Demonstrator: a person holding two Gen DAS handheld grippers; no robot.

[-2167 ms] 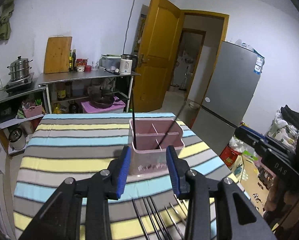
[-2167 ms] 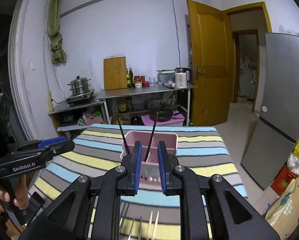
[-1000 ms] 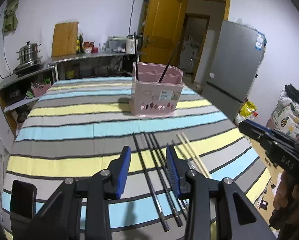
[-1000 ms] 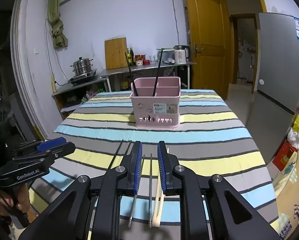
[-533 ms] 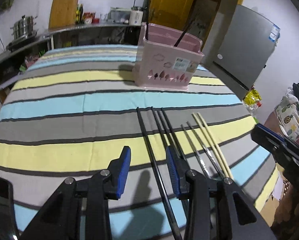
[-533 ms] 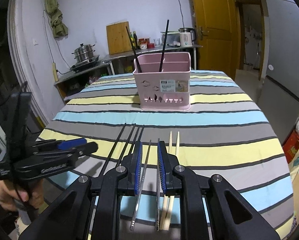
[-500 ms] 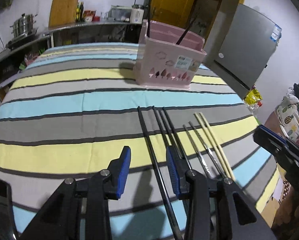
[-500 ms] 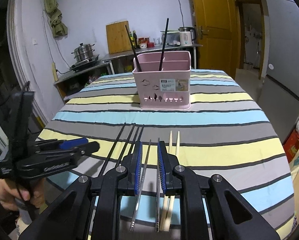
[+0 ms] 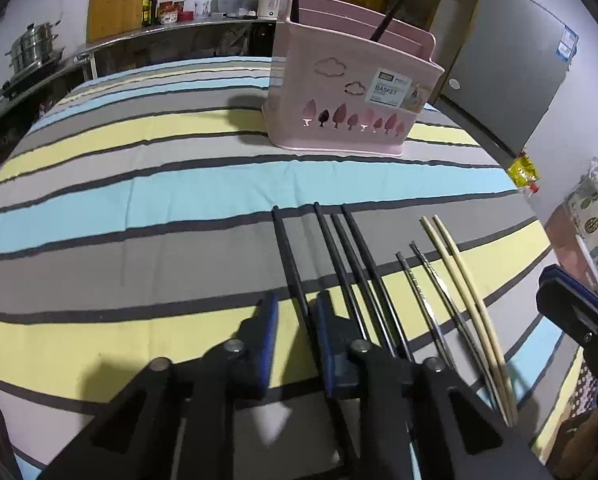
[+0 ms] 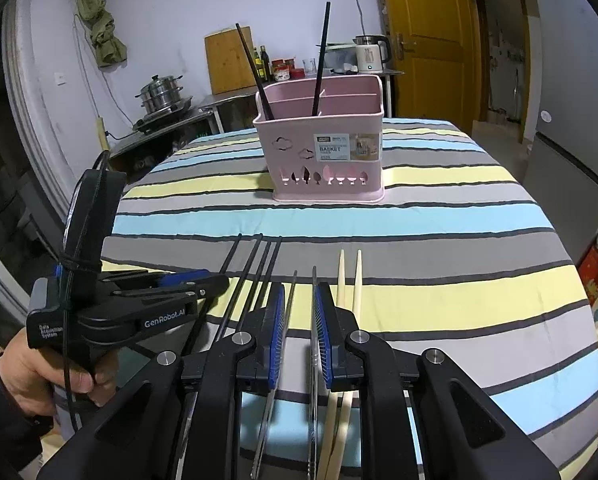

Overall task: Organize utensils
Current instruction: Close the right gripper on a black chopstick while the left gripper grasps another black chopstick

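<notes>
Striped surface (image 9: 139, 200) carrying a pink utensil basket (image 9: 351, 96), which stands well ahead of both sets of jaws and holds two black chopsticks (image 10: 321, 60). Left gripper (image 9: 295, 316): jaws closing around the leftmost loose black chopstick (image 9: 289, 256), not visibly pressing it. Right gripper (image 10: 299, 308): jaws released, narrowly apart, between two metal chopsticks (image 10: 289, 292); wooden chopsticks (image 10: 349, 276) lie just right of them.

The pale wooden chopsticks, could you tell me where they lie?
In both views, the wooden chopsticks lie rightmost in the row, beside the metal chopsticks.
</notes>
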